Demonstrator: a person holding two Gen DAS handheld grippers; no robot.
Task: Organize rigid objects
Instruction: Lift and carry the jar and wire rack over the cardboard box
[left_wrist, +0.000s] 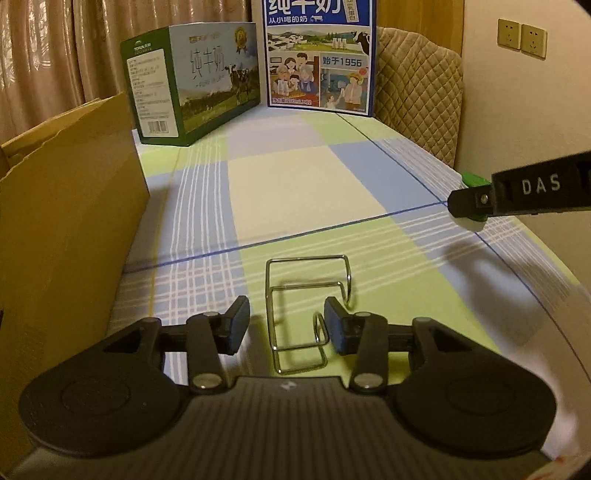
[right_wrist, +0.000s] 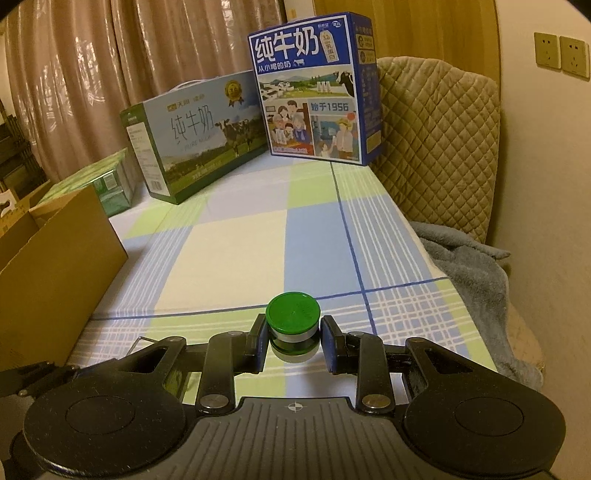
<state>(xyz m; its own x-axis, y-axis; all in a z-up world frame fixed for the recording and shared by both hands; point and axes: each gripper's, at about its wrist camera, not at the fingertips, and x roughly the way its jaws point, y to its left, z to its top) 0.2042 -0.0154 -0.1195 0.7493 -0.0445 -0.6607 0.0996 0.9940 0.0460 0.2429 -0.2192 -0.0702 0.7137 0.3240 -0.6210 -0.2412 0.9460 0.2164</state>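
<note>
A bent chrome wire rack (left_wrist: 306, 314) lies flat on the checked cloth (left_wrist: 303, 184). My left gripper (left_wrist: 284, 325) stands open around its near end: the left pad is clear of the wire and the right pad is close beside it. My right gripper (right_wrist: 293, 341) is shut on a small glass jar with a green lid (right_wrist: 293, 312), held just above the cloth. In the left wrist view that gripper (left_wrist: 465, 205) reaches in from the right, with a bit of the green jar (left_wrist: 474, 180) showing behind it. A corner of the rack (right_wrist: 138, 341) shows in the right wrist view.
An open cardboard box (left_wrist: 66, 221) stands along the left edge. At the back stand a green milk carton (right_wrist: 199, 147) and a blue milk carton (right_wrist: 314, 92). A quilted cushion (right_wrist: 436, 147) and a grey blanket (right_wrist: 472, 266) line the right side.
</note>
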